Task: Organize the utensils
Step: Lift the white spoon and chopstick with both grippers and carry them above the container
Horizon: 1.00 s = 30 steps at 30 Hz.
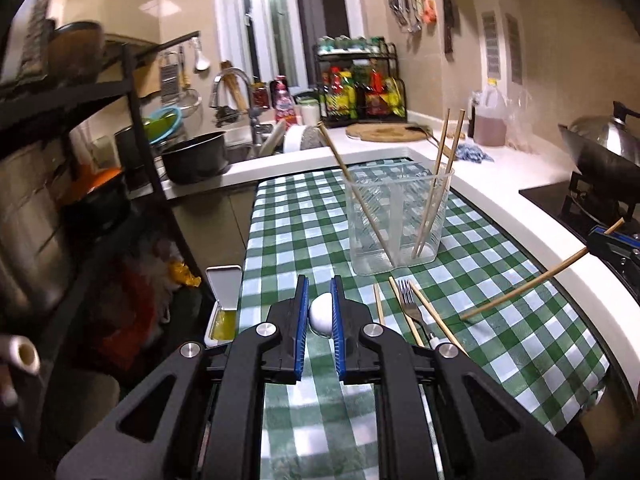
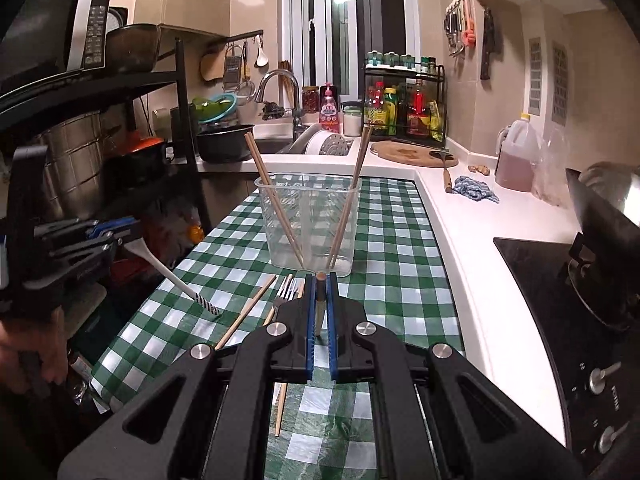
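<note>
**Spoon and chopstick held above the desk**

The left gripper [image 1: 320,316] had its jaws clenched on a white spoon [image 2: 160,266], gripping the bowl end while the handle slanted down toward the green checked cloth [image 1: 520,320]. The right gripper [image 2: 320,304] had its jaws clenched on 1 chopstick [image 1: 520,288]. A clear holder [image 2: 308,224] stood just ahead with 3 chopsticks inside. A fork [image 1: 410,304] and more chopsticks lay on the desk. The spoon looked smooth and could break. The chopstick looked light, stiff and thin.
</note>
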### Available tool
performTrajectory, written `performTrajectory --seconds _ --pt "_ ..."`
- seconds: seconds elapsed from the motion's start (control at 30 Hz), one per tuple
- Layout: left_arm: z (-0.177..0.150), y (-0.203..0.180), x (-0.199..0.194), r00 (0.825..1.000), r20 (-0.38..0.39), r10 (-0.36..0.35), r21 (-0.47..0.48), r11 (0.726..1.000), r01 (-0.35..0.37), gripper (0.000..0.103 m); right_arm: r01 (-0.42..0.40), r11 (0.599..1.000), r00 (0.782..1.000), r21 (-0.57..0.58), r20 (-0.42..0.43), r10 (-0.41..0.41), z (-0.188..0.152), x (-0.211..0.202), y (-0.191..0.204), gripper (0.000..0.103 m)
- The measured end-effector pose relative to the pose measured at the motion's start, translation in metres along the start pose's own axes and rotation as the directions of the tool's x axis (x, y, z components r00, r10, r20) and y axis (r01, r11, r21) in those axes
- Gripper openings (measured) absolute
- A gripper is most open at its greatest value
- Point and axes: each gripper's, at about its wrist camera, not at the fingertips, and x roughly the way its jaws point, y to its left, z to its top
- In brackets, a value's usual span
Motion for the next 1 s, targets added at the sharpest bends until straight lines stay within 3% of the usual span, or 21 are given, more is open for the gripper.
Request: performTrajectory --seconds 0.23,0.33,0.47,0.67,0.83,1.0 --pt "0.031 -0.009 0.036 0.993 -0.116 -0.023 0.053 0.998 0.029 0.011 -0.006 1.000 0.998 -0.002 -0.066 0.006 0.032 0.020 -0.006 0.005" --pt "0.038 -0.013 0.043 0.993 -0.116 -0.020 0.064 0.998 0.028 0.011 -0.009 1.000 0.996 0.005 -0.085 0.009 0.043 0.031 -0.009 0.005" --pt "0.043 -0.010 0.049 0.992 -0.103 -0.073 0.019 0.997 0.075 0.012 -0.007 1.000 0.996 0.019 -0.094 0.009 0.053 0.042 -0.012 0.005" --pt "0.039 -0.006 0.054 0.990 -0.080 -0.116 -0.029 0.993 0.114 0.014 0.003 1.000 0.997 -0.001 -0.083 -0.003 0.052 0.051 -0.005 0.006" --pt "0.033 -0.005 0.065 0.984 -0.105 -0.146 -0.041 0.989 0.142 0.013 0.007 1.000 0.997 -0.015 -0.081 -0.008 0.051 0.057 0.001 0.006" --pt "0.032 -0.001 0.066 0.985 -0.107 -0.137 -0.043 0.990 0.134 0.012 0.013 1.000 0.997 -0.022 -0.078 -0.015 0.051 0.059 0.003 0.006"
